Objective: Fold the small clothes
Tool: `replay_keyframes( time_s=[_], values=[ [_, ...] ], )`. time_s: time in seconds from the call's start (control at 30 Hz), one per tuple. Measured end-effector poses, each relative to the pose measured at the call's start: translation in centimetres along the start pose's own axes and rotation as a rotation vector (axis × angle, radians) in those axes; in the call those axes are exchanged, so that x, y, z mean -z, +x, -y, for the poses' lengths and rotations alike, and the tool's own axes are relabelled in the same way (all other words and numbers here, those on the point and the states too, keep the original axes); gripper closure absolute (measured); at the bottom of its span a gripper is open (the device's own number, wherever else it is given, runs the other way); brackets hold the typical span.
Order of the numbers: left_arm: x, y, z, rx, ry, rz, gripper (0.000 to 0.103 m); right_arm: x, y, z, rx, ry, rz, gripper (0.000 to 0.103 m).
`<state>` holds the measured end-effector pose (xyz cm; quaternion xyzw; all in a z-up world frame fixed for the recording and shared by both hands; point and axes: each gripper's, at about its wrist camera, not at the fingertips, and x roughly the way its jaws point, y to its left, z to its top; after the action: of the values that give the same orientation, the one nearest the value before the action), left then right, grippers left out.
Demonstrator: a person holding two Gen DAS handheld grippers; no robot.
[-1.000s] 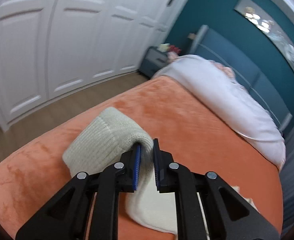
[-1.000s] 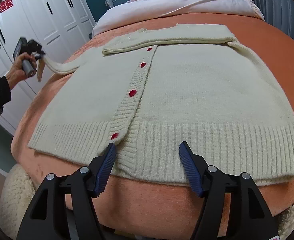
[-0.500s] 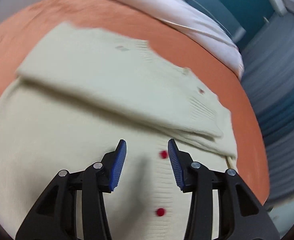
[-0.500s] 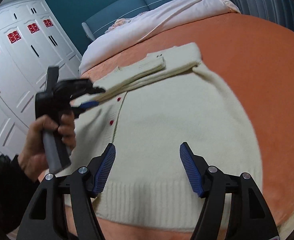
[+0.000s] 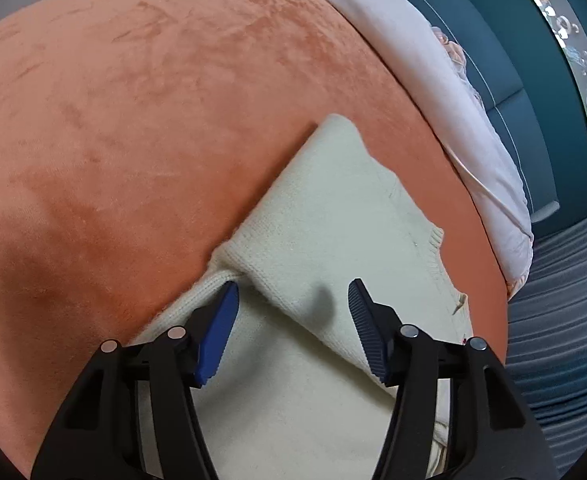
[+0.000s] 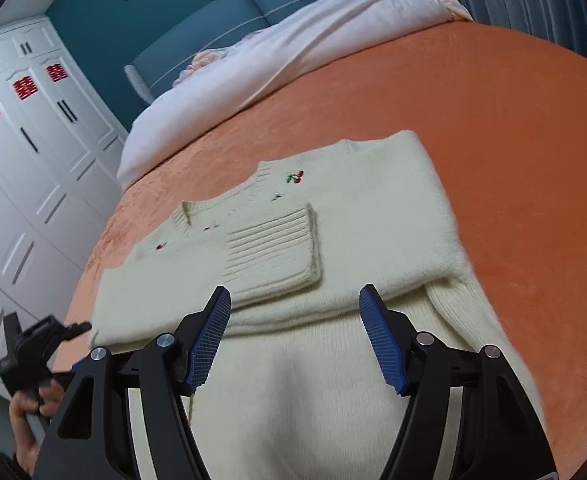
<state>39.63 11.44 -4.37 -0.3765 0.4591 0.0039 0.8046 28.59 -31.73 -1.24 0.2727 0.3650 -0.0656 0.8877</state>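
Covering most of both views, the orange bedspread (image 6: 493, 128) carries a cream cardigan (image 6: 333, 380) lying flat, both sleeves folded across its chest, one ribbed cuff (image 6: 271, 254) on top. Both tongs are spread and grip nothing: the right gripper (image 6: 295, 340) over the body, the left gripper (image 5: 293, 328) above the folded sleeve (image 5: 333, 216).

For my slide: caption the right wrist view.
Open right gripper above cream cardigan, sleeves folded in, on orange bedspread.
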Motion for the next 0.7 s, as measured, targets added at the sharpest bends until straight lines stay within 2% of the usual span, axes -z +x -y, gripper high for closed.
replay_keyframes(
  time_s=[0.07,0.1,0.17,0.2,0.23,0.33,0.4,0.43,0.5,0.57,0.6,0.7],
  values=[
    [0.1,0.3,-0.2,0.013,-0.019,0.013,0.051,-0.2,2.3,0.2,0.016,0.040,-0.036,0.036],
    [0.1,0.3,-0.2,0.016,-0.023,0.017,0.055,-0.1,3.1,0.0,0.024,0.043,-0.046,0.036],
    [0.1,0.5,-0.2,0.046,-0.034,0.009,0.075,0.2,3.6,-0.7,0.042,0.023,-0.020,0.048],
    [-0.2,0.7,-0.1,0.068,-0.030,-0.005,0.087,0.0,3.8,-1.1,0.017,0.015,-0.024,0.091],
    [-0.5,0.5,0.2,0.073,-0.017,0.004,0.089,-0.2,3.7,-1.5,0.000,0.015,-0.035,0.093],
    [-1.3,-1.4,1.4,0.099,0.058,0.088,0.092,-2.8,-1.5,-3.6,-0.141,-0.020,0.132,0.095],
    [-1.2,-1.7,1.6,0.088,0.093,0.113,0.092,-3.7,-4.4,-4.7,-0.156,-0.102,0.232,0.095],
    [-0.9,-1.0,1.5,0.076,0.109,0.093,0.092,-3.7,-4.5,-4.6,-0.135,-0.131,0.237,0.096],
    [0.1,0.7,0.9,0.017,0.115,0.044,0.092,-2.9,-1.4,-2.5,-0.042,-0.134,0.136,0.096],
    [1.0,1.8,0.0,-0.002,0.105,0.029,0.091,-1.5,2.8,1.2,0.045,-0.076,-0.016,0.096],
    [1.4,1.7,-0.2,0.011,0.108,0.053,0.090,-0.9,3.6,2.1,0.045,-0.060,-0.041,0.096],
    [1.8,1.8,-0.2,0.012,0.152,0.088,0.090,-0.8,2.4,2.0,0.024,-0.047,-0.023,0.095]
  ],
)
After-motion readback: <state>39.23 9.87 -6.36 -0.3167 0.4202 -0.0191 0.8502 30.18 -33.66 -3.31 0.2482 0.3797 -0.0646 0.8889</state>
